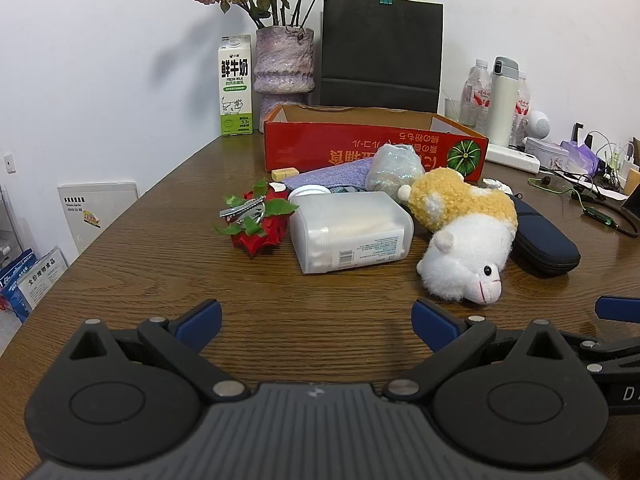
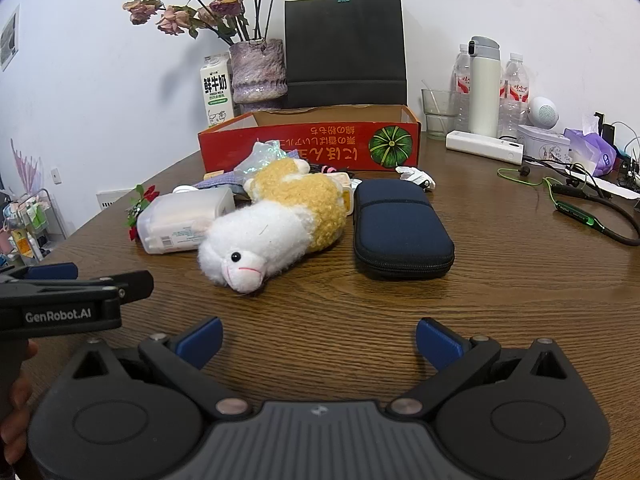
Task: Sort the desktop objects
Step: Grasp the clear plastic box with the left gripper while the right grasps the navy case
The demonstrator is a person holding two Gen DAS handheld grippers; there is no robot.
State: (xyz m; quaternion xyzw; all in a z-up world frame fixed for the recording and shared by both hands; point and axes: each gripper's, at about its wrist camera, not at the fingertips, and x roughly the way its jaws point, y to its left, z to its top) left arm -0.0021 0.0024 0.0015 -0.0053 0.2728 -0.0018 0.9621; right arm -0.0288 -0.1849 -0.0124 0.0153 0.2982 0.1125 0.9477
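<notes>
On the wooden counter (image 1: 120,264) before the red box (image 1: 372,146), our left gripper (image 1: 316,320) and right gripper (image 2: 319,338) hover, jaws released, empty. Nothing's sorted yet, probably; next we reach for the plush sheep (image 2: 276,224).

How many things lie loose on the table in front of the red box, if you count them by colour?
White or clear: 2, the plush sheep and the plastic container
Red: 1, the artificial flower
Dark blue: 1, the zip case
Purple: 1, the cloth
Total: 5; smaller items behind are too hidden to count.
</notes>
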